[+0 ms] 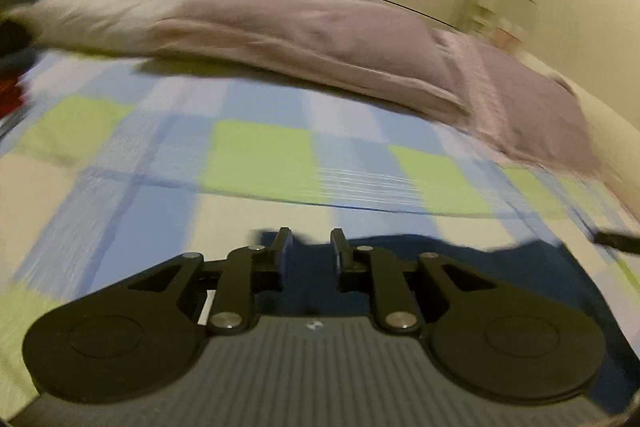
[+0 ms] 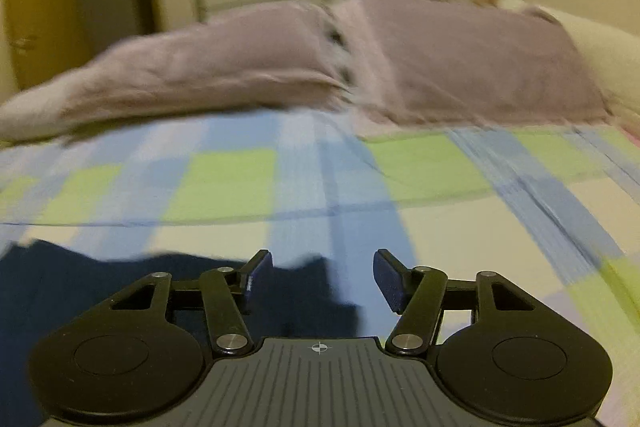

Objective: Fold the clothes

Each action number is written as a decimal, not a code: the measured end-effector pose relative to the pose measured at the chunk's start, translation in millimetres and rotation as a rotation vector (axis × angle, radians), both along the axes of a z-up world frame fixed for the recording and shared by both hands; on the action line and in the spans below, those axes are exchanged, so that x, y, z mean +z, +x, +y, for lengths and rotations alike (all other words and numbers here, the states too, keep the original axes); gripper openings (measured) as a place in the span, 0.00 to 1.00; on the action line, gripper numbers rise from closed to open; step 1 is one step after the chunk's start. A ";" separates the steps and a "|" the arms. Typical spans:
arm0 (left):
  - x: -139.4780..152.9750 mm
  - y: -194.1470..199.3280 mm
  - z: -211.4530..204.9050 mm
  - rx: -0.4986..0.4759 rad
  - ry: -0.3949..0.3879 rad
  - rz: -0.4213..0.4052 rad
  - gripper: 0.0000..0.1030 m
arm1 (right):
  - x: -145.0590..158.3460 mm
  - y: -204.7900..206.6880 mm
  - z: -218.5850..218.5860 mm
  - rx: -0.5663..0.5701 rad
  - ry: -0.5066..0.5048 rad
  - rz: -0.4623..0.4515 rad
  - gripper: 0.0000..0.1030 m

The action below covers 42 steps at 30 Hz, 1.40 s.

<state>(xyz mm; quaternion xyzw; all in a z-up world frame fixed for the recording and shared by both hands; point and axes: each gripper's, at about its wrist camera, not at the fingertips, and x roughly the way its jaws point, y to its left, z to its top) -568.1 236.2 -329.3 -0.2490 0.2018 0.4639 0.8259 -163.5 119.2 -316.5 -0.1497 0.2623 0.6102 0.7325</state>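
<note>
Left wrist view shows our left gripper (image 1: 311, 247) narrowly parted over the navy garment (image 1: 500, 267). Our right gripper (image 2: 323, 277) is spread wide, empty, above the checked bedsheet (image 2: 224, 183).

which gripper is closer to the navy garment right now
Left. The left gripper sits directly over the navy garment; the right gripper is at its edge, partly over the checked bedsheet.

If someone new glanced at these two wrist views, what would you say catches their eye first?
Most likely the checked bedsheet, in blue, green and cream squares, filling the middle of both views. Behind it, mauve pillows lie across the head of the bed. Nearest the cameras, a dark navy garment is spread on the sheet, with the left tool and the right tool both open above its far edge, gripping nothing.
</note>
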 end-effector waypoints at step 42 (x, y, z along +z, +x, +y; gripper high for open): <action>2.3 -48.0 -138.0 0.133 -0.081 0.136 0.08 | -6.0 -76.7 -146.5 -0.024 -0.159 -0.009 0.37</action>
